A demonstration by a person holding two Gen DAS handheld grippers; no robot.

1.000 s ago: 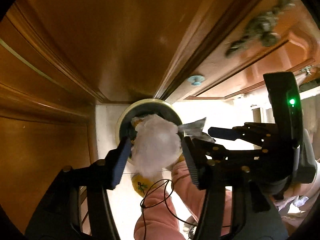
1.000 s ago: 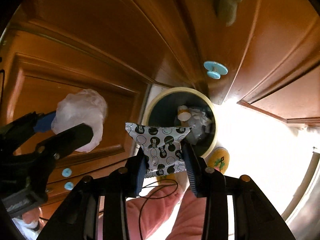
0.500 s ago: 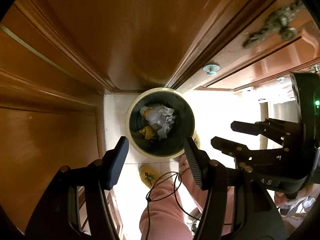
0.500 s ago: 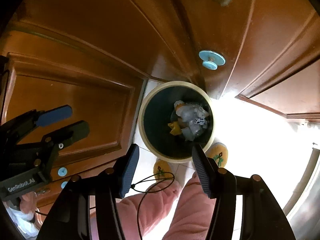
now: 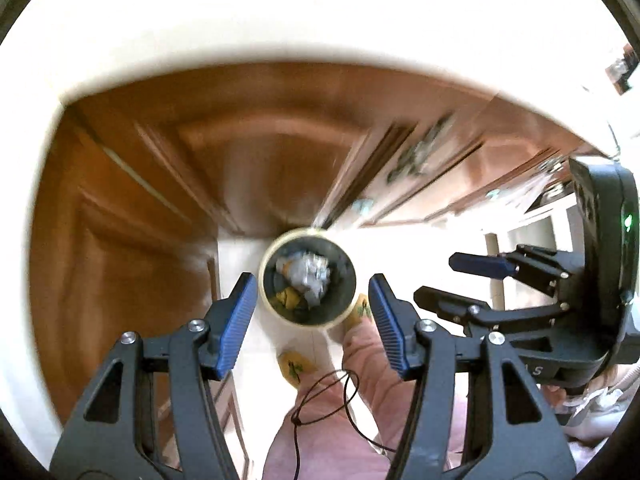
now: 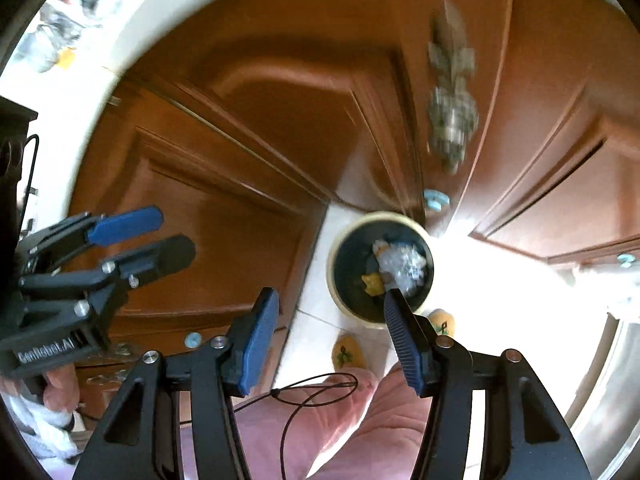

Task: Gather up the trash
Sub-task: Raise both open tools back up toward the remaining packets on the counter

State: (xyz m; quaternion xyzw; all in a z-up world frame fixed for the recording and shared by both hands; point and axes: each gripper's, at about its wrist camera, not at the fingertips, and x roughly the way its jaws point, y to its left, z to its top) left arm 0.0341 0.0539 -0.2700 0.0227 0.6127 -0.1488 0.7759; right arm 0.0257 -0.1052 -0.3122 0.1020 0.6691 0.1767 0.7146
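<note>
The left gripper hangs empty, jaws apart, above the trash-filled bin.

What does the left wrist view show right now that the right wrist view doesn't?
Only the left wrist view shows the right hand-held gripper from the side, open and empty, with a green light on its body.

Only the right wrist view shows the left hand-held gripper from the side, also open and empty, and clutter on the white countertop at upper left.

Both show the trash bin on the floor with crumpled trash inside, the wooden cabinets, yellow slippers and pink trouser legs.
</note>
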